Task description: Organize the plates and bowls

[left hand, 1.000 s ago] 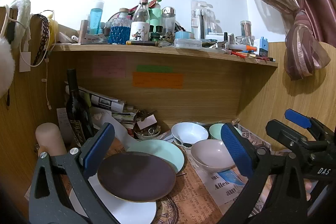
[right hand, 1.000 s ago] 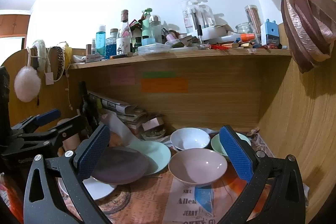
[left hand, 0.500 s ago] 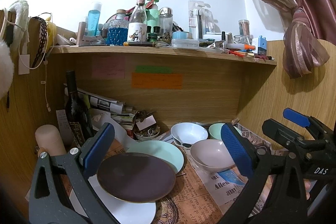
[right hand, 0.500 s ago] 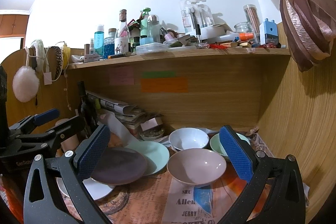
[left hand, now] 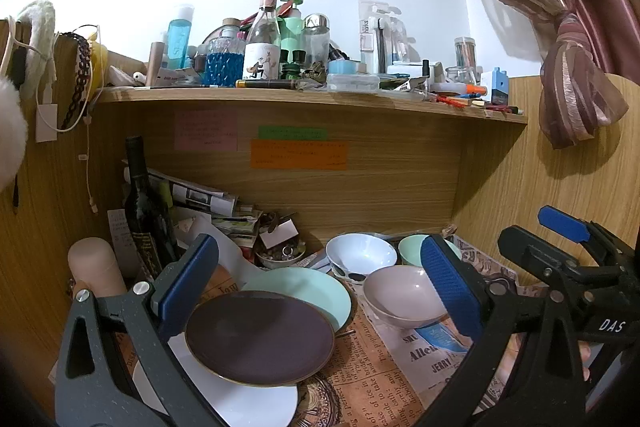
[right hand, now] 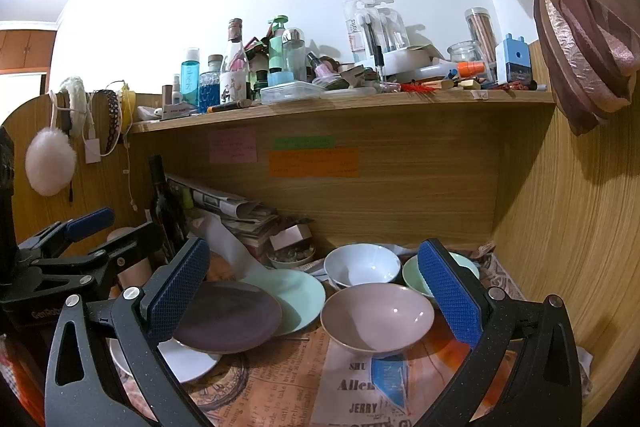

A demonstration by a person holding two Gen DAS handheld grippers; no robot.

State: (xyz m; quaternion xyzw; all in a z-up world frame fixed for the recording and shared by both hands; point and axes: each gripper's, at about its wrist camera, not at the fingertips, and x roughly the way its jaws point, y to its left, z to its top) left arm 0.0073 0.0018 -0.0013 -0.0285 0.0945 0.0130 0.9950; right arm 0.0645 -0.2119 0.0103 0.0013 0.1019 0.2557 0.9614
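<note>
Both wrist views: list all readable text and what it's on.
"DAS": right gripper body.
"GenRobo", cut off: left gripper body.
"Allen", "JERRY", "SHU": newspaper.
"harks", partly hidden: toothbrush pack.
Sticky notes, bottle labels: too blurred.

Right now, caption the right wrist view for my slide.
Open right gripper hovers over pink bowl beside overlapping plates.

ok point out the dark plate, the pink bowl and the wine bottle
dark plate point(left hand: 259, 337), left wrist view, centre of its flat face
pink bowl point(right hand: 377, 315), right wrist view, inside of the bowl
wine bottle point(left hand: 141, 203), left wrist view, on its dark shoulder
</note>
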